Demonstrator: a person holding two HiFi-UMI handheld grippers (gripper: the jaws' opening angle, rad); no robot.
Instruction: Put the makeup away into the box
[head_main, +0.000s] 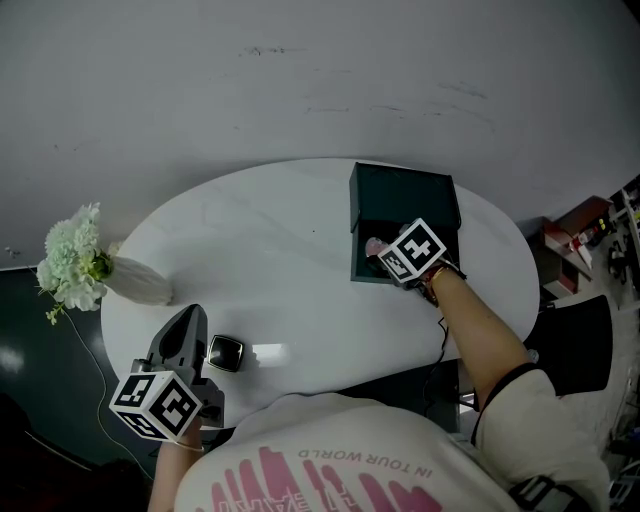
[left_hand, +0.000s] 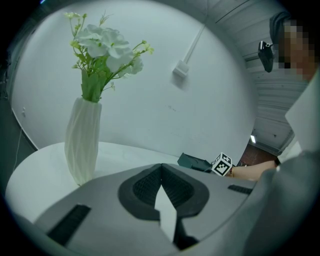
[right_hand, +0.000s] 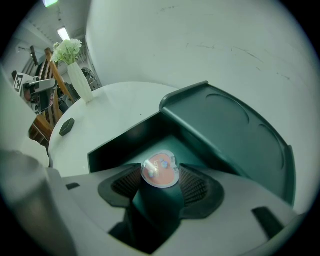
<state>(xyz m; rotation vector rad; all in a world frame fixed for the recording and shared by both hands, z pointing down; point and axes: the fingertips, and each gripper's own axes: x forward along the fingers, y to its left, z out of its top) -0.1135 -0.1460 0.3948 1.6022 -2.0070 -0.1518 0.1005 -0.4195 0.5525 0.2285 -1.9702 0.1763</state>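
Observation:
A dark green box stands open on the white oval table, its lid tipped back. My right gripper reaches down into it, shut on a round pink makeup compact that sits between its ribbed pads above the box floor. The pink shows in the head view too, as a compact just beyond the marker cube. A small black compact lies near the table's front edge. Beside it on the left my left gripper rests shut, with nothing between its pads.
A white ribbed vase with pale flowers stands at the table's left end, close ahead of the left gripper; the vase fills that view's left. The box lid rises behind the opening. Shelving and clutter sit off the right end.

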